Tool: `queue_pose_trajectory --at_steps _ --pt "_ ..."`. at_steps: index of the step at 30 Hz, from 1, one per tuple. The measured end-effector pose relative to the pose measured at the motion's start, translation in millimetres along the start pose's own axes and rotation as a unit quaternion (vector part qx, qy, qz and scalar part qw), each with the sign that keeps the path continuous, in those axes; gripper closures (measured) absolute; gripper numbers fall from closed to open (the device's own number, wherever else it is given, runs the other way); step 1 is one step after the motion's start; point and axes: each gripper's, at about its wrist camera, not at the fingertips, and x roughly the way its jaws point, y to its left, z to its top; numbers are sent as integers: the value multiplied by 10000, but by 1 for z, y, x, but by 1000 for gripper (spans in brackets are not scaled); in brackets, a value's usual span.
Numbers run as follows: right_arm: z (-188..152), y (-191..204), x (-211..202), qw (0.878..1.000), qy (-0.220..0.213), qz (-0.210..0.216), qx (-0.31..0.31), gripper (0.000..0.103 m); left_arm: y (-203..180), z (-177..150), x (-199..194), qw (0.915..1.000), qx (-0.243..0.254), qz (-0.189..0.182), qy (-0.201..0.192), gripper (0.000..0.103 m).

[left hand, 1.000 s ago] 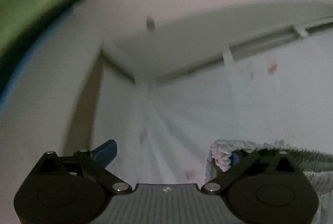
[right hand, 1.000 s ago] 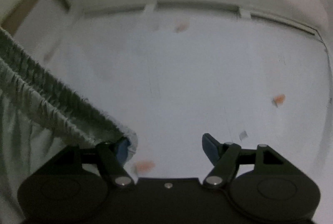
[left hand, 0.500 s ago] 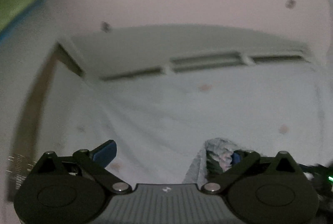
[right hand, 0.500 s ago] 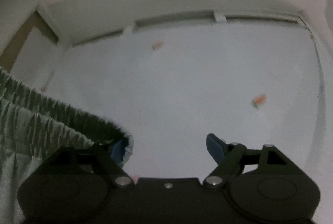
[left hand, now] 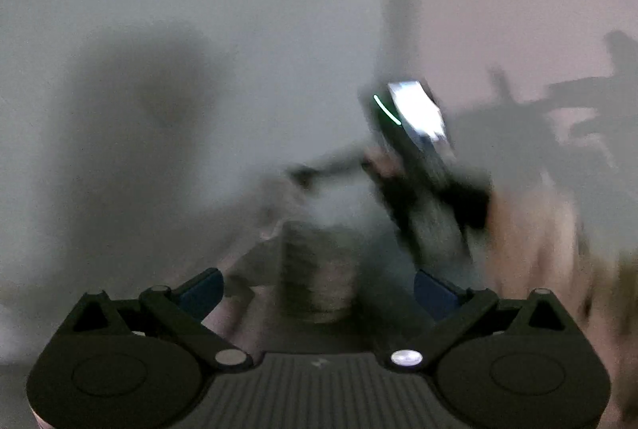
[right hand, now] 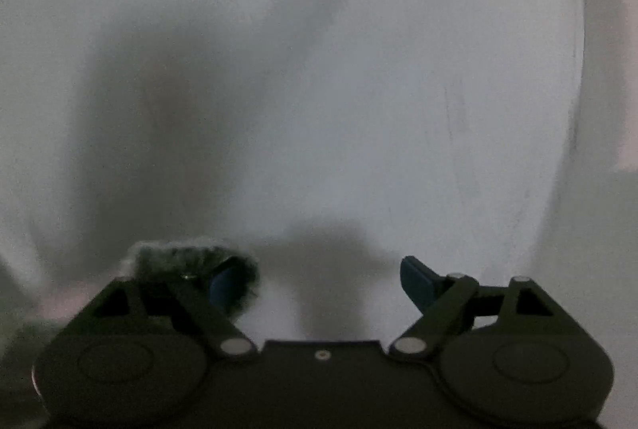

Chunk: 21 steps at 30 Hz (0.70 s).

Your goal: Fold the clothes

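A pale bedsheet (right hand: pixel 359 90) fills the ground ahead of both tongs, blurred by fast motion and crossed by dark shadows. In the left wrist view a person's forearm (left hand: pixel 530 241) and the other, dark tool with a bright screen (left hand: pixel 418 110) sweep across to the upper right of the left gripper (left hand: pixel 317 287), whose blue pads stand wide apart with nothing pinched between them; a smeared, ribbed strip of grey-green cloth (left hand: pixel 319 269) lies just ahead of the gap, though the blur makes it hard to tell how it is laid. The right gripper (right hand: pixel 317 279) has just been opening and stands wide, its pads not pressing on anything, while the fuzzy gathered edge of the garment (right hand: pixel 187 253) clings beside its left finger. Judged from this, the garment appears freshly let go onto the sheet; no finished fold can be seen, so most of the folding looks still to come.
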Motion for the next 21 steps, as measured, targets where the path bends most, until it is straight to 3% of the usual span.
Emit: queue_pose_trajectory --at_steps 2,3,5,7,10,12,14,15,17,21 --pt "-60 -5 46 9935 1030 -408 -252 32 -6 -44 67 9935 -4 116 1133 9" --pt "-88 -5 60 9886 1368 -524 -359 37 -4 -61 81 9893 39 99 1457 11" --pt "-132 -3 57 9883 1456 -411 -197 35 -1 -92 102 9803 157 99 1965 11" --pt "-161 -4 40 9917 1241 -285 199 26 3 -104 99 9773 429 215 2064 11" --pt "-189 -5 12 9904 976 -393 898 26 22 -115 91 9731 250 293 2273 10" --pt "-209 -7 -4 9792 856 -247 1825 26 36 -115 84 9697 -84 352 2417 10" --pt "-221 2 -17 9602 830 12 2665 30 51 -121 80 9670 -314 536 2471 10" --pt "-230 14 -20 9495 871 91 3012 37 60 -123 78 9656 -410 640 2487 10" --pt "-253 39 -27 9402 967 57 3264 45 70 -125 66 9636 -535 859 2474 10" --pt "-279 93 -34 9506 1365 41 2789 46 92 -129 48 9594 -740 1202 2441 9"
